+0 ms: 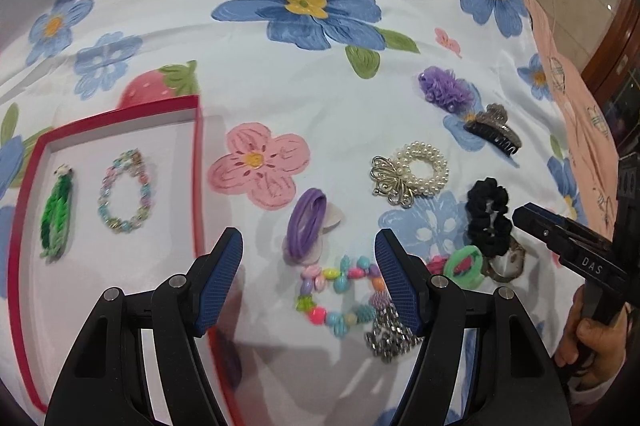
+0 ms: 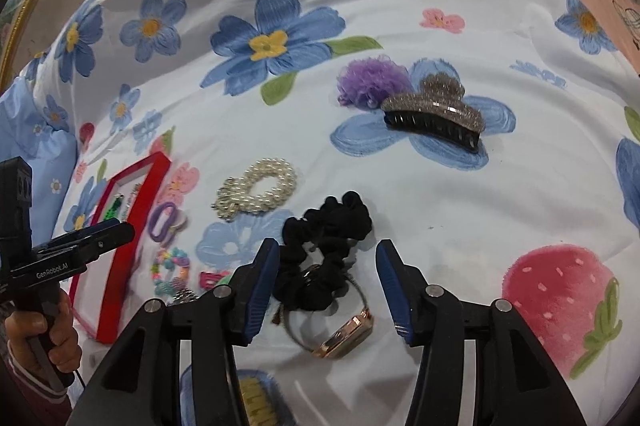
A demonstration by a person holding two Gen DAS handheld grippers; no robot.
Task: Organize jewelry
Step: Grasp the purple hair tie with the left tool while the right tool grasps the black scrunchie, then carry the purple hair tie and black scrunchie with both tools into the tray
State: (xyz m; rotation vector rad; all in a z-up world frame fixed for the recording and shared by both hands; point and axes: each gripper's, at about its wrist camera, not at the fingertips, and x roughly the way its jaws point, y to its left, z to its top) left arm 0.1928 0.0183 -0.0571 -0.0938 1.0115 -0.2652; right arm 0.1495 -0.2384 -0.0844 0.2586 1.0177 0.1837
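two grippers are hanging wide and empty; the right gripper (image 2: 328,282) is straddling a black scrunchie (image 2: 324,250) lying on a watch (image 2: 344,338), risking snagging both; the left gripper (image 1: 308,278) is risking dragging the bead bracelet (image 1: 340,298)

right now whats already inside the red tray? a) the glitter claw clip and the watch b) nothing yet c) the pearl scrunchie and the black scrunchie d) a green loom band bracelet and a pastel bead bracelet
d: in the left wrist view the red tray holds just the green loom band bracelet and the pastel bead bracelet, lying side by side on its white floor.
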